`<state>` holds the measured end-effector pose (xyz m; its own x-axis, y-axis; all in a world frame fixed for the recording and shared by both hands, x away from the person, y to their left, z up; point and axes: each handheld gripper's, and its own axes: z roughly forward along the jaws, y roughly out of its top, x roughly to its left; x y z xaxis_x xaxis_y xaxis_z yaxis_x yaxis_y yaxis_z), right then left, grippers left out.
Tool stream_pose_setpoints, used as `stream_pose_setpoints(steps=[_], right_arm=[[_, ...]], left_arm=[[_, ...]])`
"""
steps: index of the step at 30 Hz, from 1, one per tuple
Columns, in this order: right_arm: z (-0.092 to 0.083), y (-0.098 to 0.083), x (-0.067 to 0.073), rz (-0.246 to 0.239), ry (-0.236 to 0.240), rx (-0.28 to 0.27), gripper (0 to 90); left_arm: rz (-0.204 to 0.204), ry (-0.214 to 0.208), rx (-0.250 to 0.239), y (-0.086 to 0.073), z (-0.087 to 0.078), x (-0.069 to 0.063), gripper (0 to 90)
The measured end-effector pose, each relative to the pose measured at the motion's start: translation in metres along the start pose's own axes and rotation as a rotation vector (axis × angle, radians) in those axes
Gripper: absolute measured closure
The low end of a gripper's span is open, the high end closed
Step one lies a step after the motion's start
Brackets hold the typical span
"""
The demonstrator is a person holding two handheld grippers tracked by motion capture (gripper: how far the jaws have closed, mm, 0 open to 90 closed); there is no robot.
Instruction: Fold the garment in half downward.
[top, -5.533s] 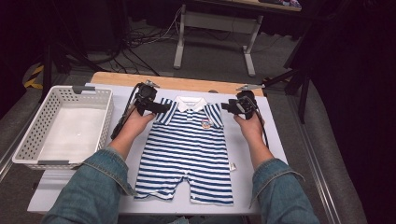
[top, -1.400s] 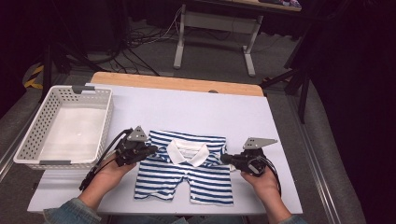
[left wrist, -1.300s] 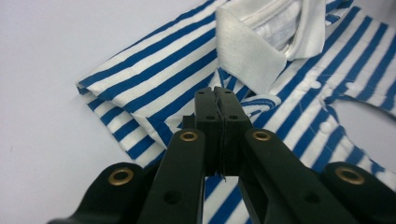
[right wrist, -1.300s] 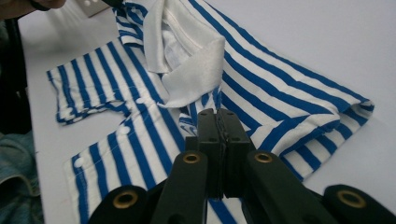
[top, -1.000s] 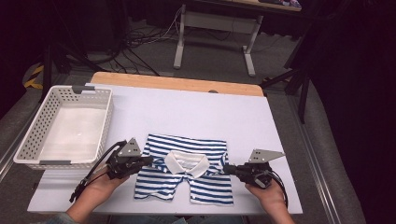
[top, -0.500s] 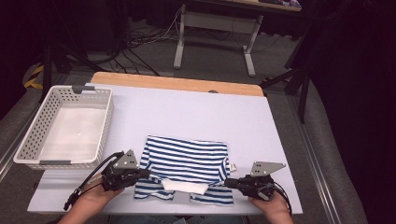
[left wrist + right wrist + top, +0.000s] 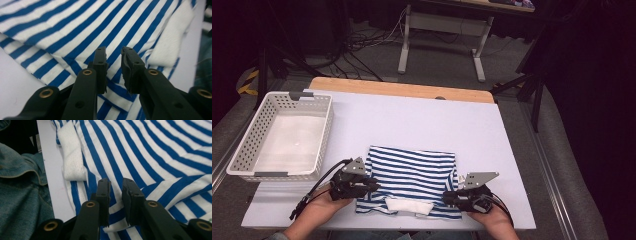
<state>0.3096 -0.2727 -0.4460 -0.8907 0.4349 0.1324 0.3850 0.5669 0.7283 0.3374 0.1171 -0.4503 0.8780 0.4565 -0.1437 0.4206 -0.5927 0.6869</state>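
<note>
The striped romper (image 7: 411,181) is shown folded in half on the white table cover (image 7: 422,120). Since the earliest picture, where it lay flat at full length with its collar at the far end, the upper half has been drawn toward the near edge and laid over the lower half, so that the white collar (image 7: 408,205) is now seen at the near edge. The jaws of the left gripper (image 7: 373,184) and of the right gripper (image 7: 446,198) have just been opening; in each gripper view a narrow gap is seen between the pads, with striped cloth lying beneath and beyond them and nothing pinched. The first fold is therefore judged complete and the garment released. The romper is presented as a rough rectangle of blue and white stripes near the near edge of the table, slightly right of the white basket (image 7: 237,160), which stands well apart at the left. Its near corners are bunched where the grippers rest, and a sleeve edge (image 7: 459,176) is seen protruding at the right.
</note>
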Motion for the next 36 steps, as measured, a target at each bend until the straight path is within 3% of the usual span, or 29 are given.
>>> stream_pose_setpoints(steps=[2, 4, 8, 13, 14, 17, 21, 23, 24, 27, 29, 31, 36], right_arm=[[0.003, -0.002, 0.0, -0.016, -0.012, 0.014, 72.3], [0.007, -0.004, 0.001, -0.036, -0.053, 0.065, 69.9], [0.007, -0.005, 0.002, -0.022, -0.049, 0.05, 66.2], [0.001, -0.001, 0.0, -0.03, -0.056, 0.014, 63.1], [-0.006, 0.005, -0.006, -0.022, -0.083, -0.035, 61.3], [-0.012, 0.014, -0.016, -0.009, -0.127, -0.079, 57.5], [-0.015, 0.023, -0.034, 0.042, -0.18, -0.123, 51.4], [-0.014, 0.026, -0.045, 0.061, -0.221, -0.143, 46.2], [-0.014, 0.026, -0.045, 0.061, -0.221, -0.143, 46.2], [-0.01, 0.027, -0.062, 0.092, -0.286, -0.128, 37.0], [-0.007, 0.028, -0.07, 0.146, -0.307, -0.128, 36.2], [-0.004, 0.028, -0.076, 0.163, -0.324, -0.126, 36.1], [0.006, 0.027, -0.087, 0.167, -0.359, -0.089, 37.8]], left_arm=[[0.009, 0.032, 0.058, -0.002, 0.007, -0.001, 74.5], [0.017, 0.04, 0.052, -0.003, 0.007, -0.002, 74.6], [0.036, 0.046, 0.055, -0.002, 0.007, -0.005, 72.2], [0.02, 0.028, 0.016, 0.002, 0.004, 0.0, 63.6], [0.011, 0.044, -0.017, 0.007, 0.001, 0.004, 59.8], [-0.02, 0.057, -0.084, 0.016, -0.003, 0.012, 52.5], [-0.022, 0.134, -0.152, 0.027, -0.005, 0.025, 42.5], [-0.056, 0.184, -0.17, 0.032, -0.004, 0.035, 38.7], [-0.056, 0.184, -0.17, 0.032, -0.004, 0.035, 36.7], [-0.092, 0.221, -0.176, 0.035, 0.002, 0.054, 36.2], [-0.137, 0.246, -0.168, 0.034, 0.01, 0.066, 37.2], [-0.178, 0.253, -0.171, 0.032, 0.016, 0.073, 38.3], [-0.135, 0.331, -0.12, 0.032, 0.026, 0.077, 39.5]])
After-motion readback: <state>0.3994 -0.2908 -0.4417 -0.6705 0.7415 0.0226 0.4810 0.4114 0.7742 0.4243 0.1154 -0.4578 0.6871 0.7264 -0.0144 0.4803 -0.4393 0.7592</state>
